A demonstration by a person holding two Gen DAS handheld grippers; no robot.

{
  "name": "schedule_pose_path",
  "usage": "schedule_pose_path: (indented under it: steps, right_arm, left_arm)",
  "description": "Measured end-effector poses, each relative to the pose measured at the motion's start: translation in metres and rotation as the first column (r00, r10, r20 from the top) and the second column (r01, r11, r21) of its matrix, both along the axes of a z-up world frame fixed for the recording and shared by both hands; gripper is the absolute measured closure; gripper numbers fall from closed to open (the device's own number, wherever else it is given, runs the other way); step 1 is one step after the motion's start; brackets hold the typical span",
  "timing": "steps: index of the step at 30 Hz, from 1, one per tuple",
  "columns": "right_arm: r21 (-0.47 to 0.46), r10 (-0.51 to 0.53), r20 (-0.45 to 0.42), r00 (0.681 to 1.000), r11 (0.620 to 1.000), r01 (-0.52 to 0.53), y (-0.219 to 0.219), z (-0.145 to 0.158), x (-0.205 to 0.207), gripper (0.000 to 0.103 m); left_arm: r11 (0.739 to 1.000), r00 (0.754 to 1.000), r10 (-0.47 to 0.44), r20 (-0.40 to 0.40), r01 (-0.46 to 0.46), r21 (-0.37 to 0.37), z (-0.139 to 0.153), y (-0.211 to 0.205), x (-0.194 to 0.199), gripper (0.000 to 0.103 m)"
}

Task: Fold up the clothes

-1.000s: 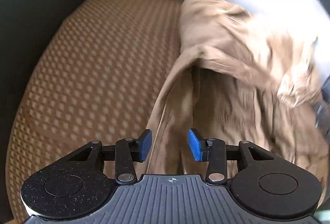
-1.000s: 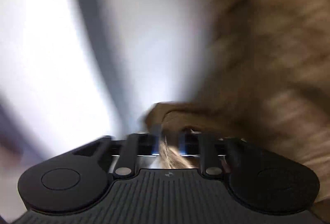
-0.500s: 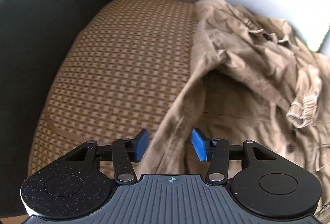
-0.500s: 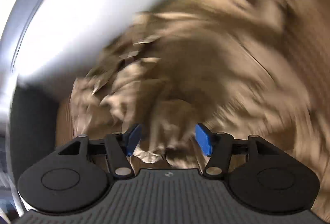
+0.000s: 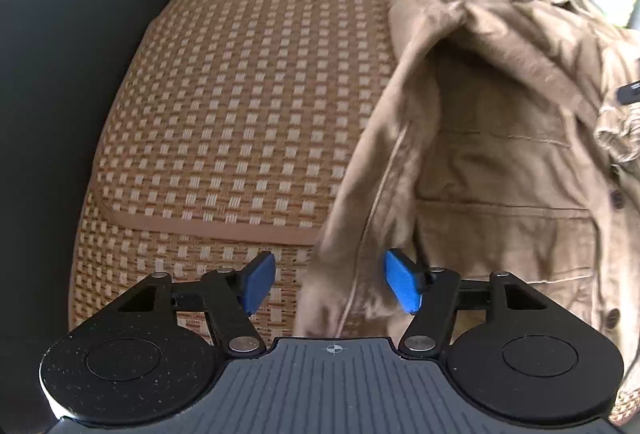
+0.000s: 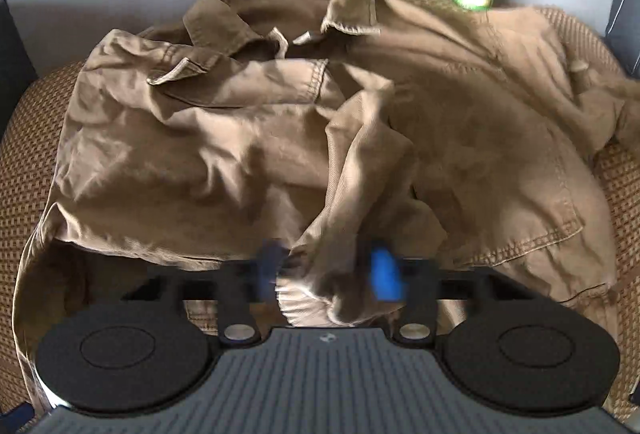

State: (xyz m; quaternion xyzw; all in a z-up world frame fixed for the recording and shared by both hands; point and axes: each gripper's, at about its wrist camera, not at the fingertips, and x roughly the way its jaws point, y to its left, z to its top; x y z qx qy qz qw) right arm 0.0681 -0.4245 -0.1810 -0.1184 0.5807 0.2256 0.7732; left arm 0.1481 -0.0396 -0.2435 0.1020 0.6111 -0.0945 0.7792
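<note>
Tan crumpled cotton jacket (image 6: 248, 138), woven mat (image 5: 248, 106)

1. The left hand-held gripper (image 5: 330, 282) points steeply downward. Its blue pads (image 5: 402, 286) stand wide apart and have just been opening; a hem of tan cloth hangs loose between them, gripped by neither.
2. The right hand-held gripper (image 6: 326, 272) also points steeply down. Its blurred jaws have just been closing around a cloth cuff; whether the pads press it is unclear.
</note>
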Motion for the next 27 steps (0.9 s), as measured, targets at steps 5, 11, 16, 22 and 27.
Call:
schedule_pose_path:
  steps: [5, 11, 16, 22, 27]
  right_arm:
    - [0.162, -0.026, -0.131, 0.991, 0.986, 0.048, -0.025, 0.033, 0.028, 0.072]
    - [0.443, 0.038, -0.253, 0.967, 0.893, 0.081, -0.052, 0.122, 0.086, 0.072]
    - [0.551, 0.013, -0.271, 0.963, 0.822, 0.144, -0.093, 0.157, 0.141, 0.073]
    - [0.478, -0.132, -0.361, 0.923, 0.824, 0.305, -0.151, 0.110, 0.184, 0.073]
    - [0.483, -0.144, -0.404, 0.903, 0.805, 0.344, -0.157, 0.087, 0.187, 0.074]
  left_arm:
    - [0.995, 0.997, 0.029, -0.065, -0.035, -0.093, 0.001, 0.008, 0.002, 0.096]
    - [0.992, 0.995, -0.069, 0.075, 0.077, -0.104, 0.068, -0.015, -0.028, 0.101]
    - [0.971, 0.973, -0.205, 0.109, 0.216, -0.101, 0.095, -0.064, -0.054, 0.100]
    - [0.986, 0.972, -0.157, 0.177, 0.143, 0.087, 0.079, -0.076, -0.064, 0.051]
    - [0.989, 0.990, -0.028, 0.135, 0.008, 0.148, 0.053, -0.042, -0.040, 0.043]
